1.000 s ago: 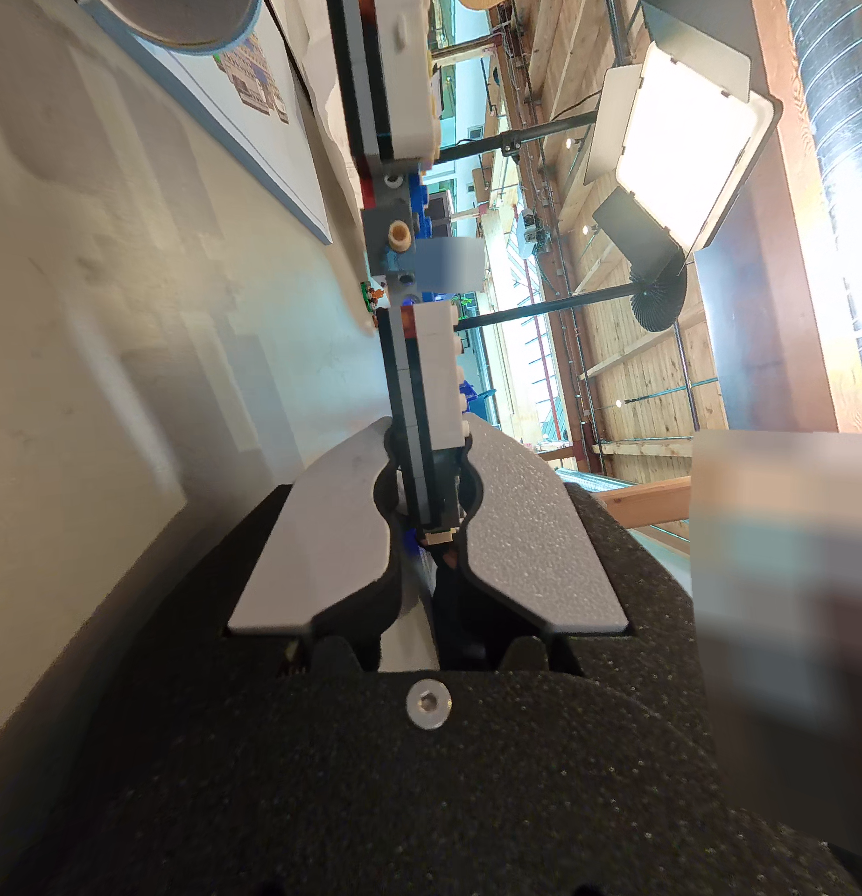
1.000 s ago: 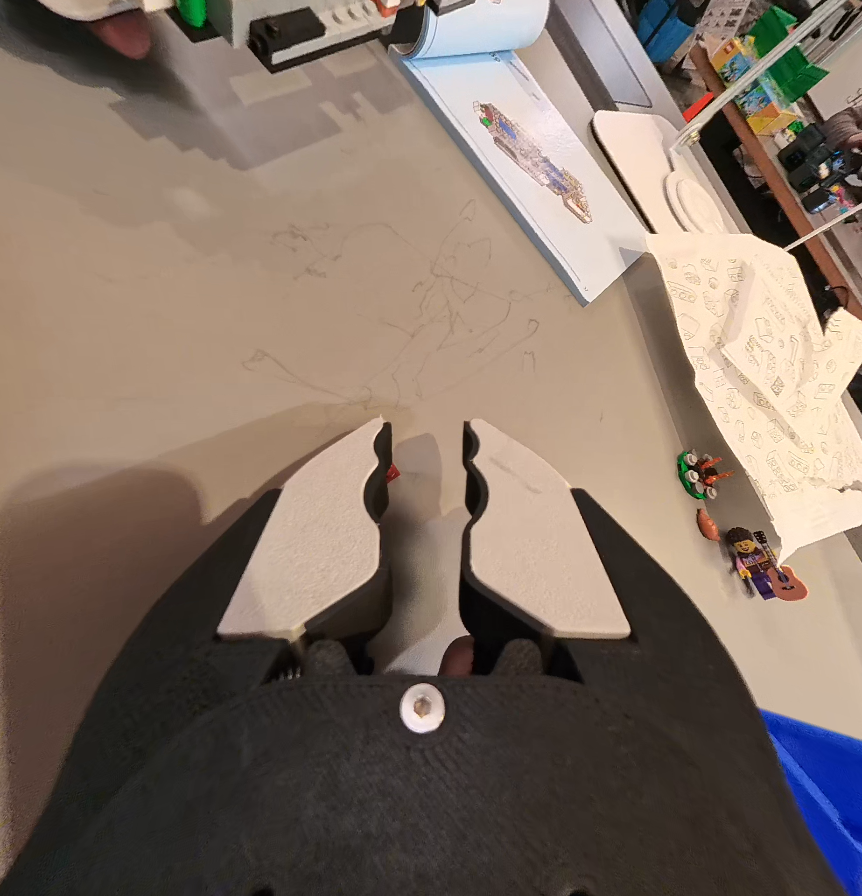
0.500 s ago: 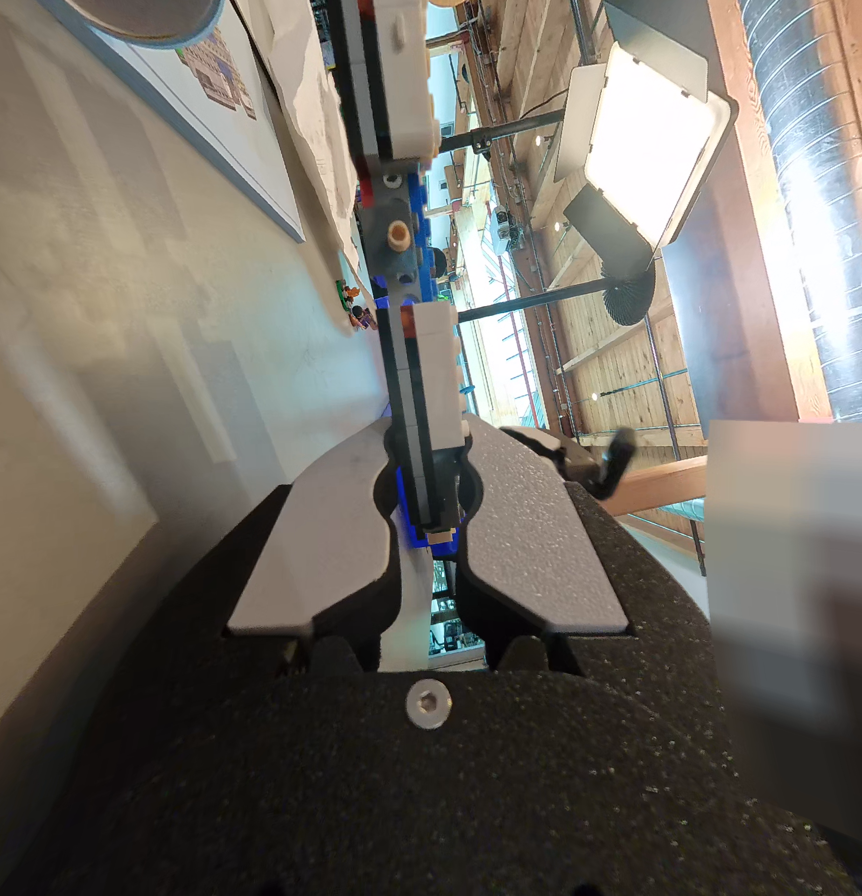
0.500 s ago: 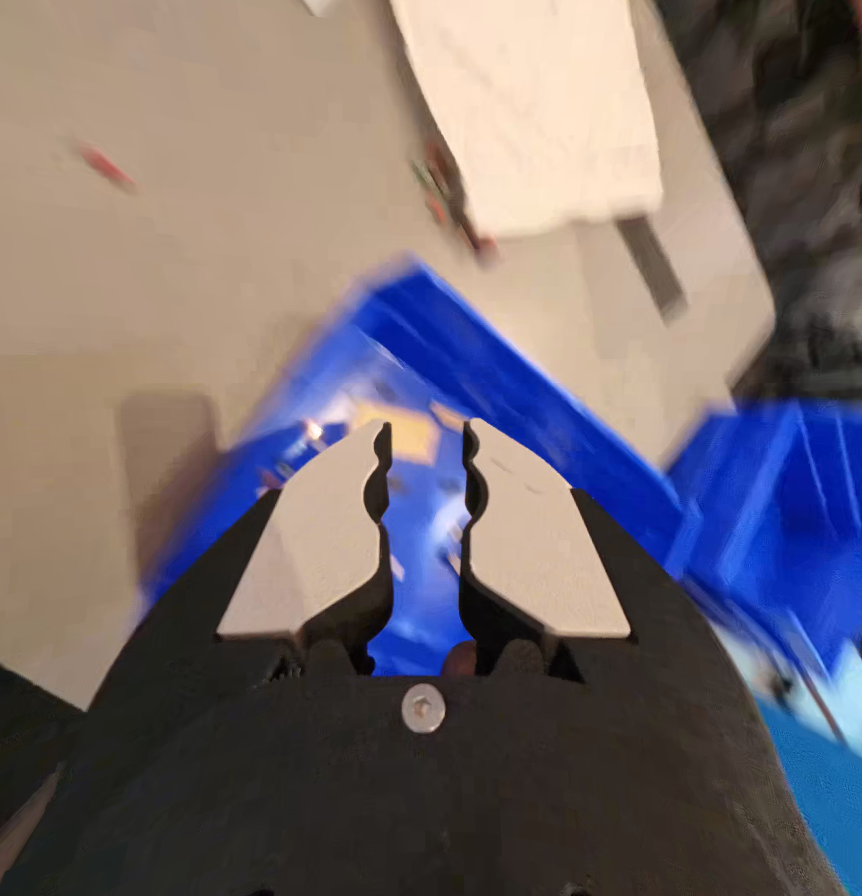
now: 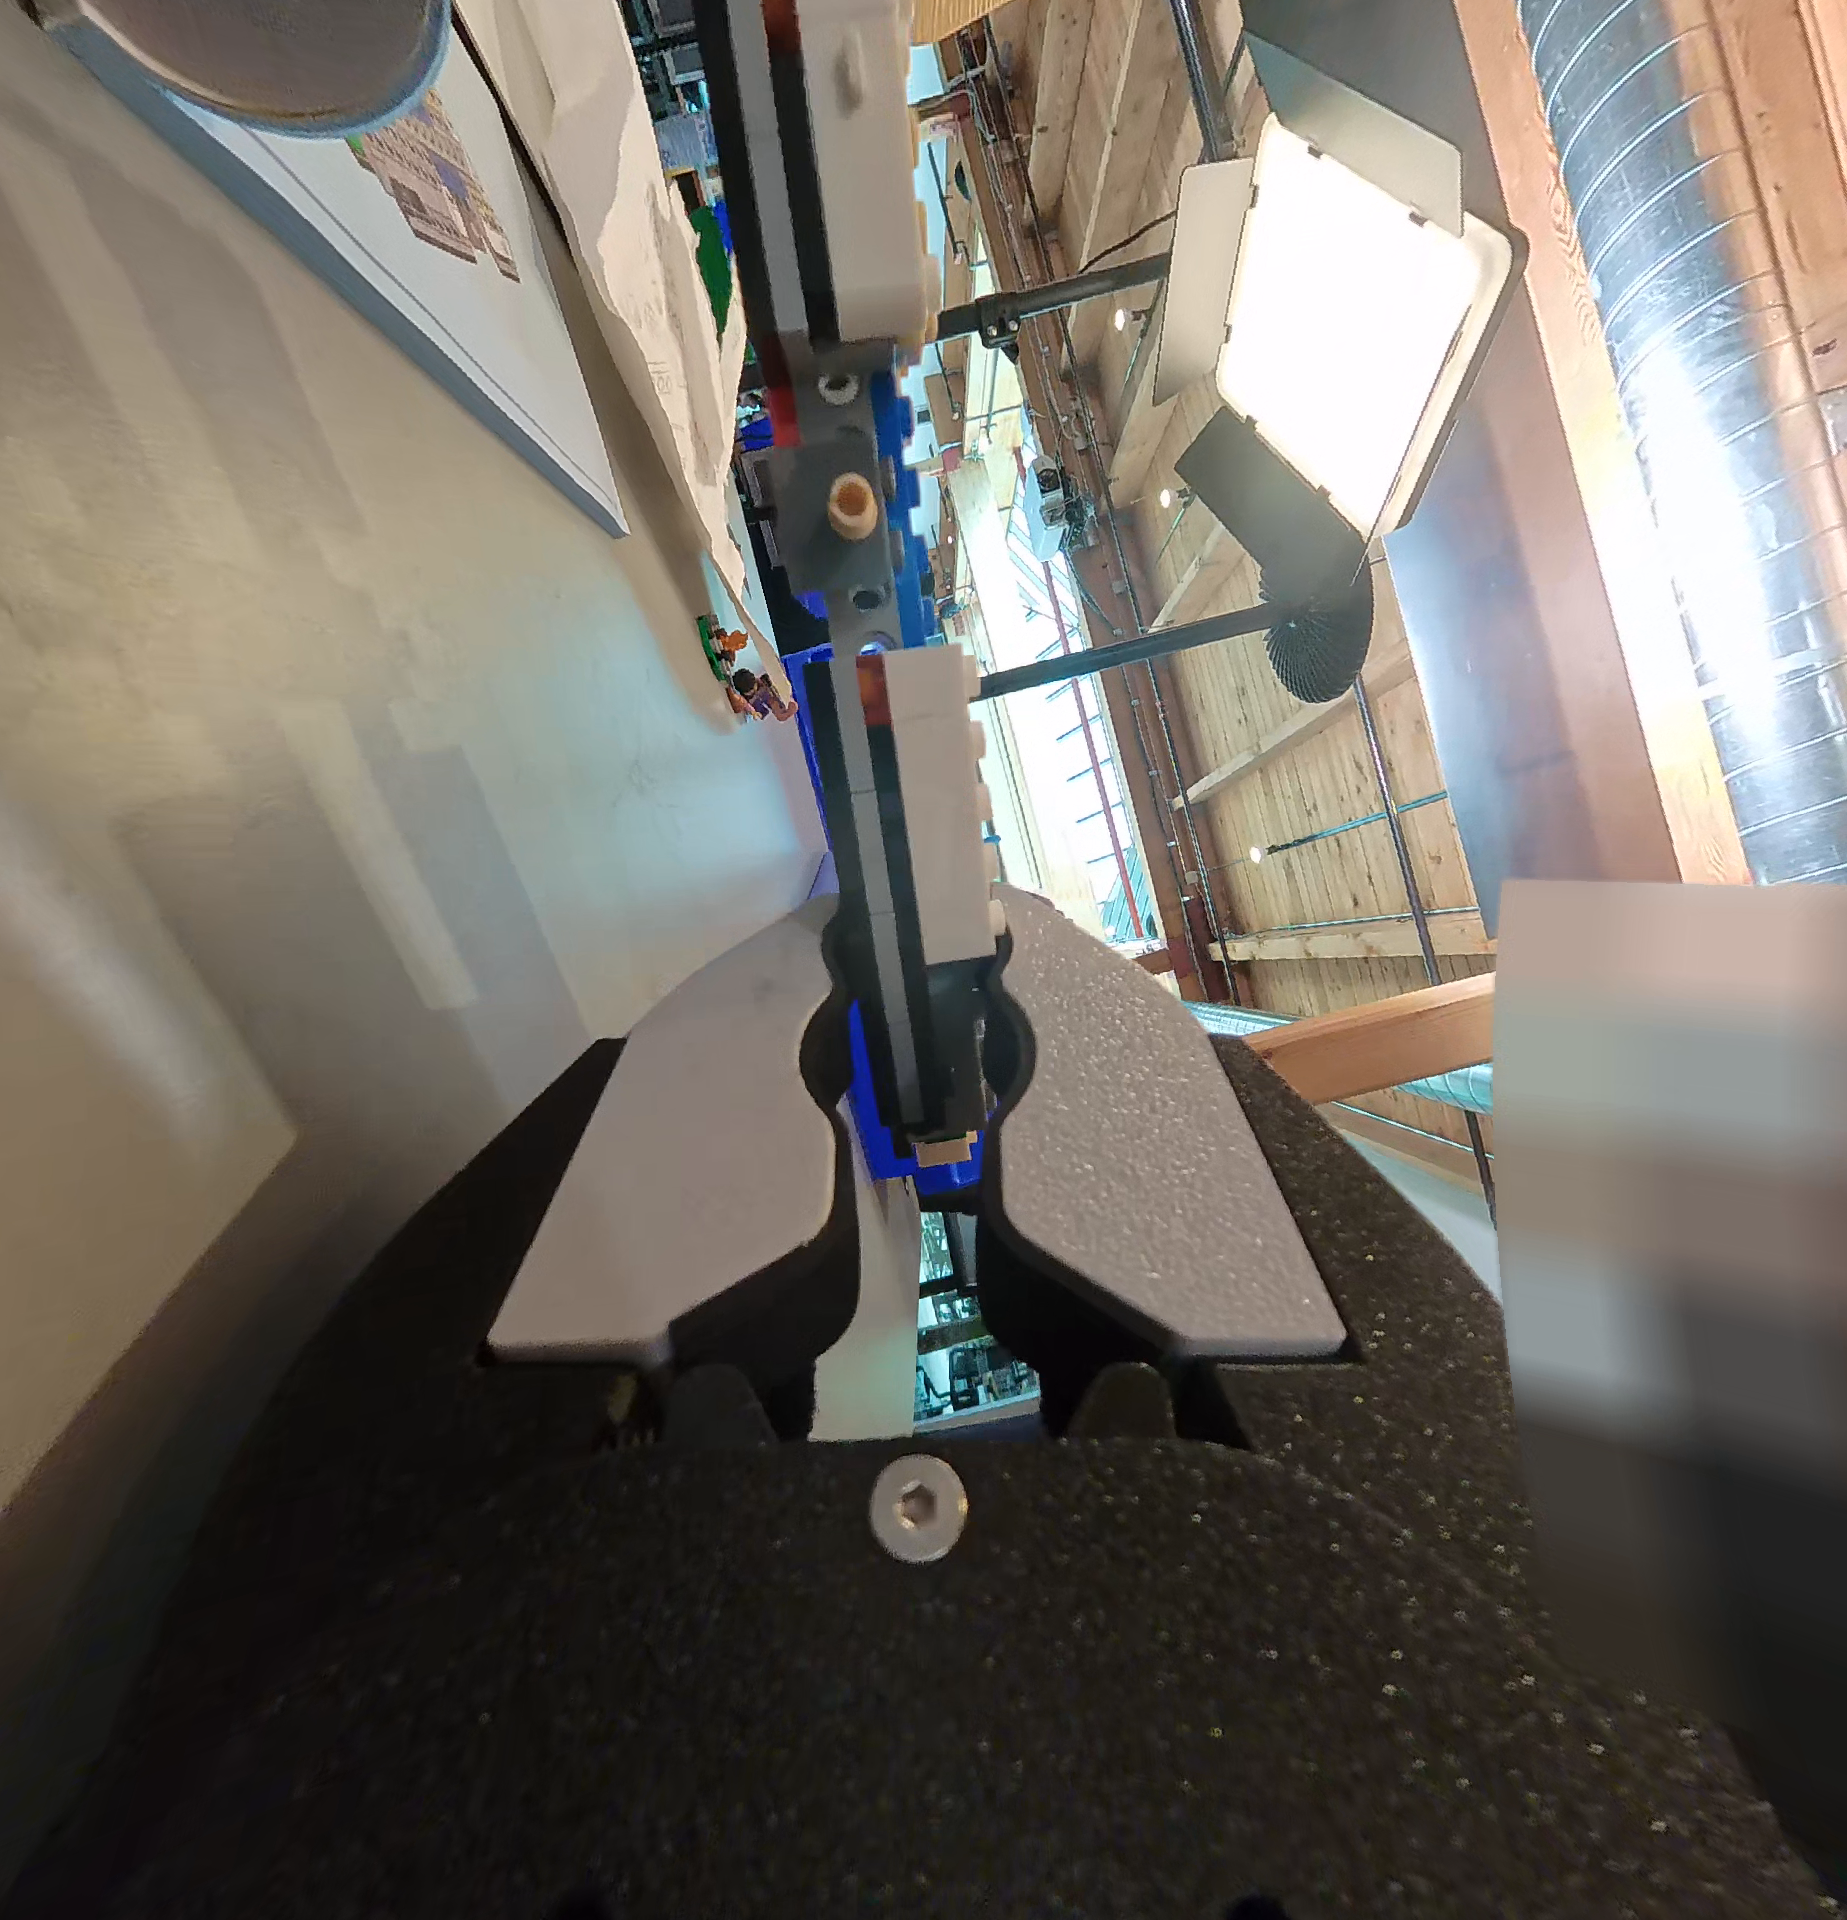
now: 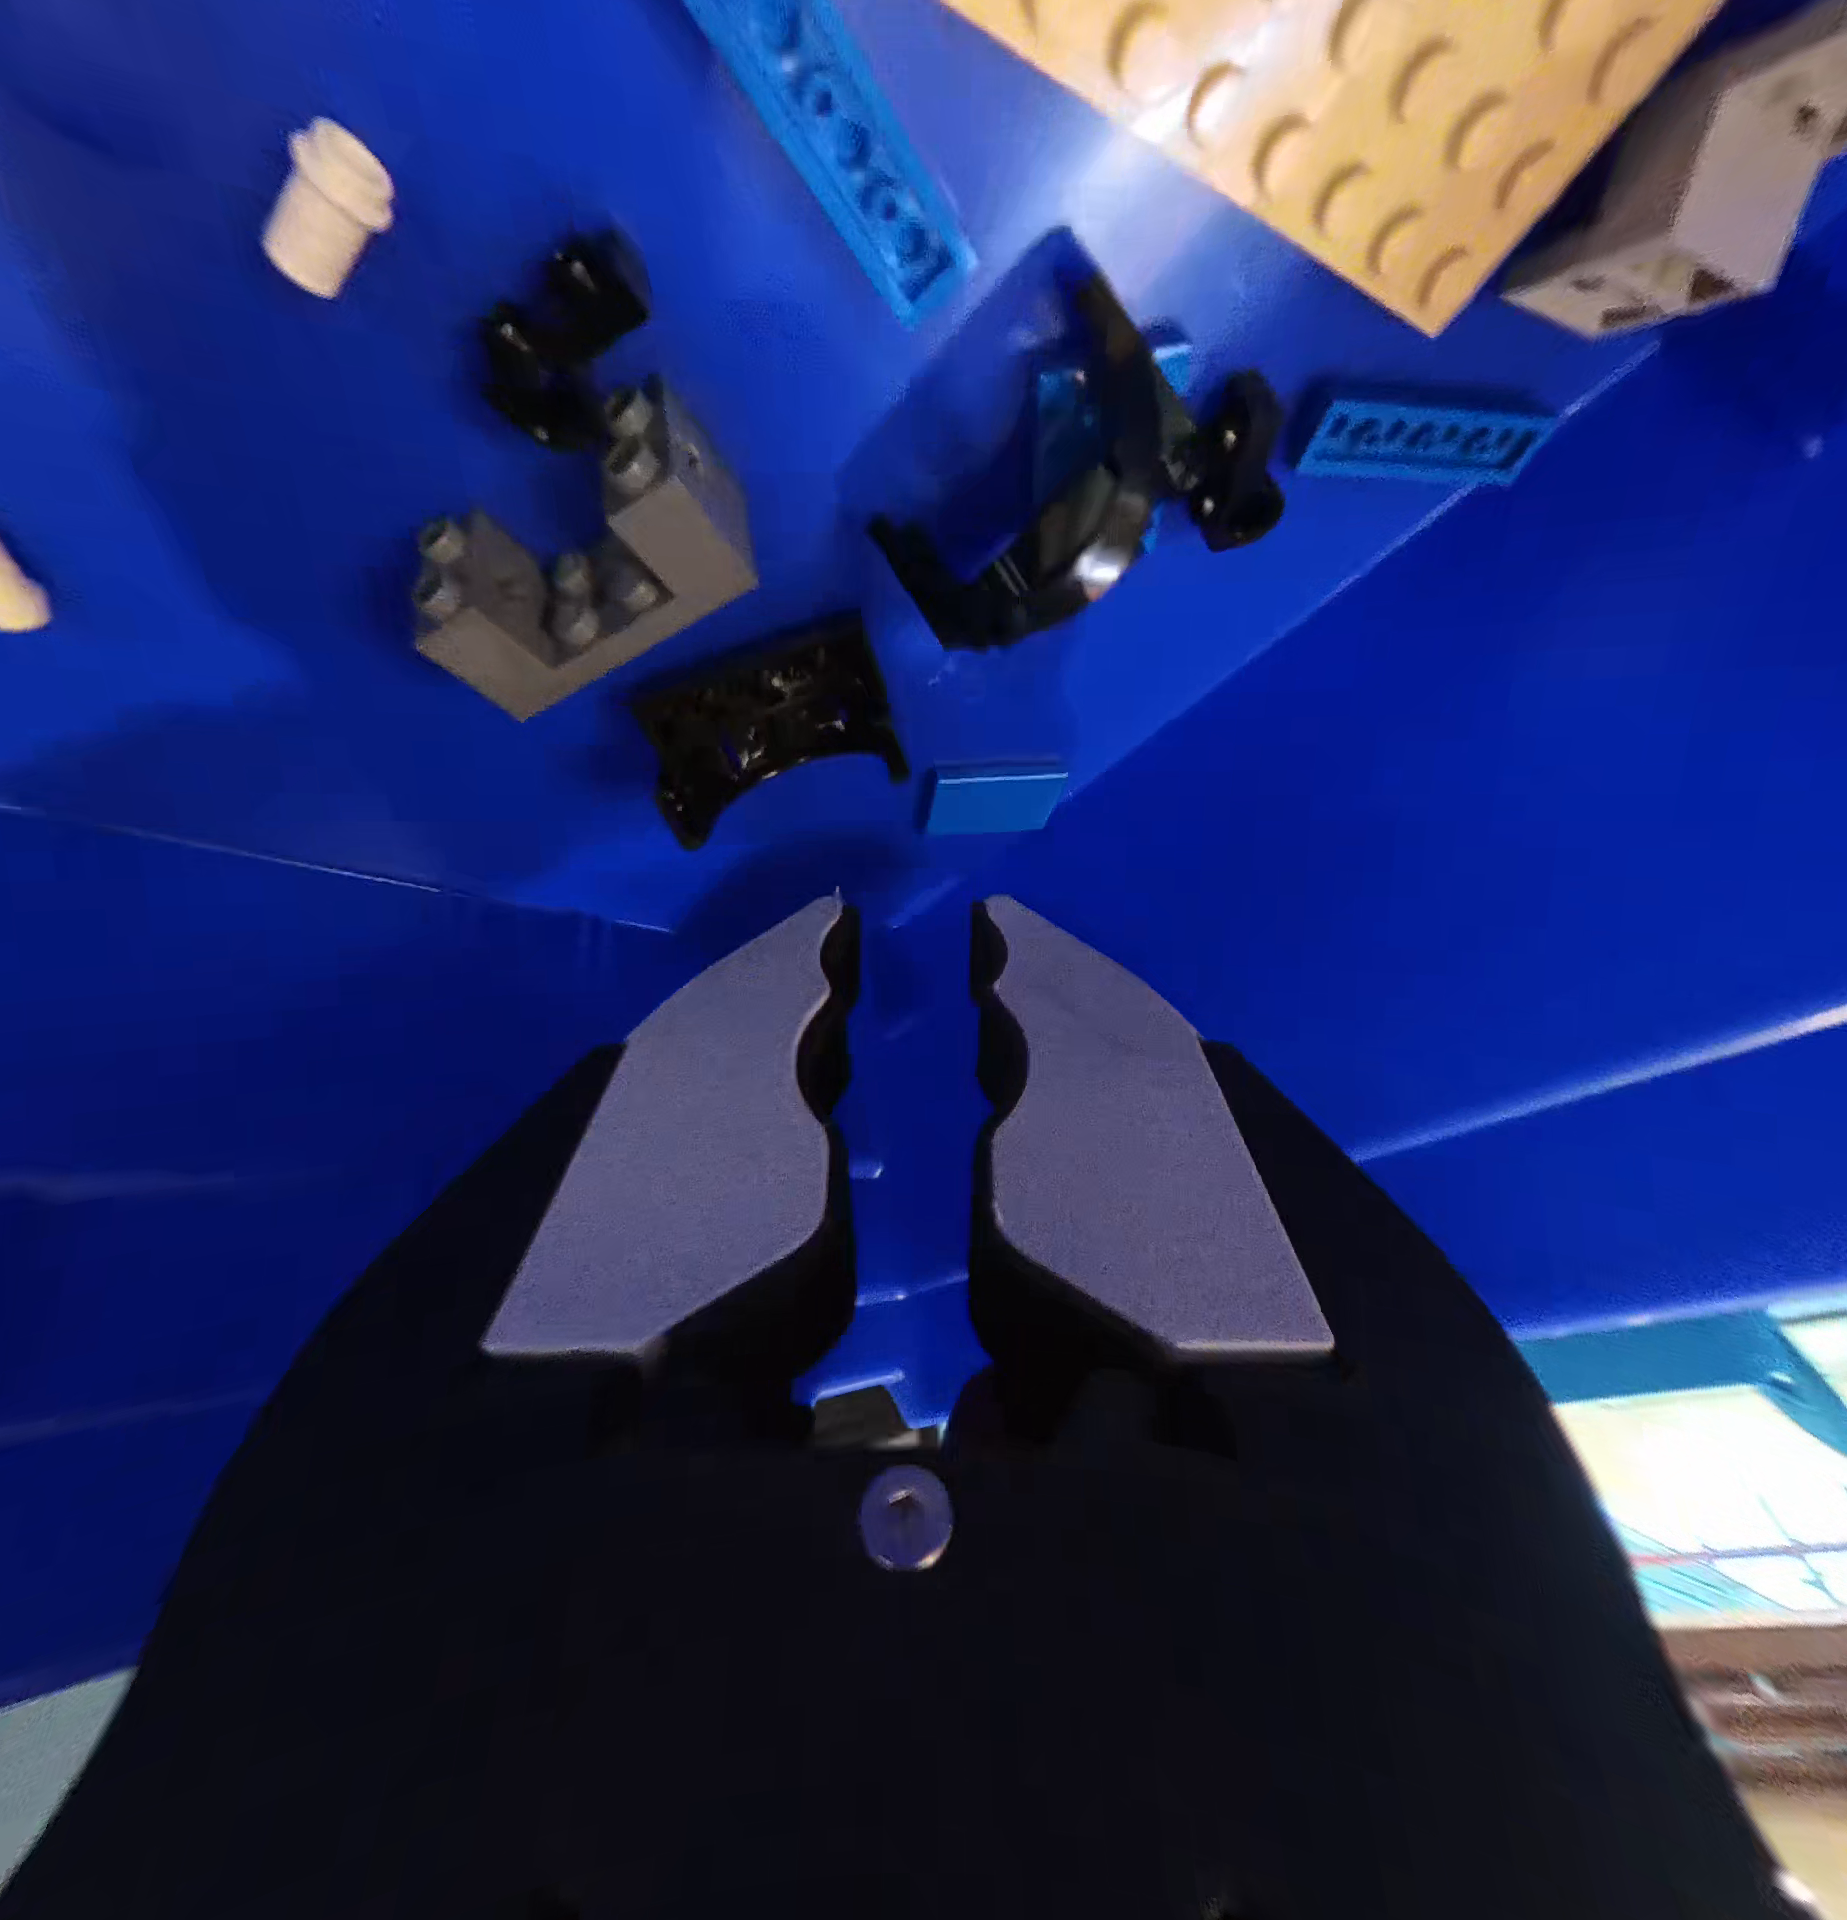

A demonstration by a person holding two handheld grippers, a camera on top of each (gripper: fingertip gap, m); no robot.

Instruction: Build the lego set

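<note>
Right gripper [image 6: 906,914] narrowly parted, empty, inside blue plastic bin [image 6: 1521,831]; small flat blue tile [image 6: 992,798] just ahead of fingertips. Left gripper [image 5: 914,935] clamped on long white-grey-black brick assembly [image 5: 898,810], running straight ahead.

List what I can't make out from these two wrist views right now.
- Long white, grey and black brick model clamped in the left hand-held gripper: far end cut off by the top edge.
- Large tan studded plate in the blue plastic bin: cropped by the frame, right wrist view.
- Tiny toy figure: too small.
</note>
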